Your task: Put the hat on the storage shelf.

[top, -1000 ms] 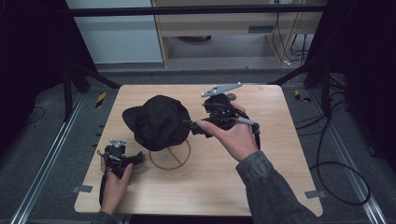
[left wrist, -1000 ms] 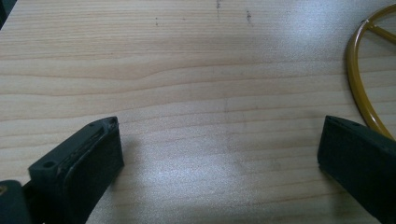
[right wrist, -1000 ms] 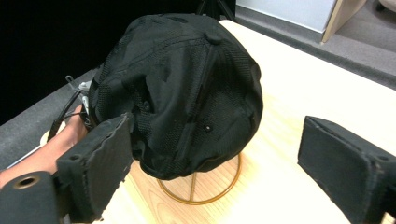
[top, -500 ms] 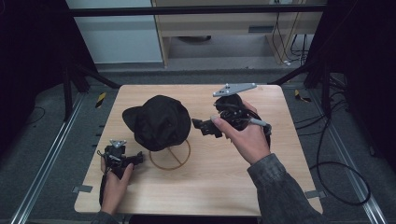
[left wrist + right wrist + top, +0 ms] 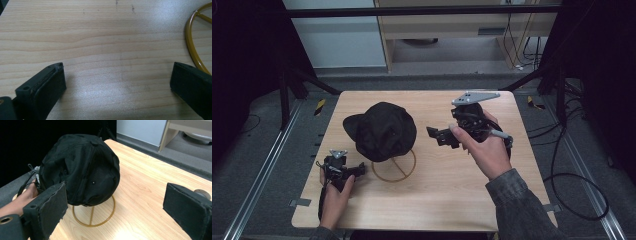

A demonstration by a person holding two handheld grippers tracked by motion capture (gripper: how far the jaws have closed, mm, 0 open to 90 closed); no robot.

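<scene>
The cap [image 5: 383, 131] sits on its gold stand [image 5: 395, 165], straight ahead of the right gripper [image 5: 438, 136], jaws spread wide and empty. The left gripper [image 5: 358, 171], also spread, rests by the stand's ring.

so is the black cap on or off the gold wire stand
On. The black fabric cap sits atop the gold wire stand, whose ring base rests on the wooden table beneath it.

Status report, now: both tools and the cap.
Left tool open, low on the table, empty. Right tool open, empty, facing the black cap. Cap sits on gold wire stand. Nothing between right tool and cap.
</scene>
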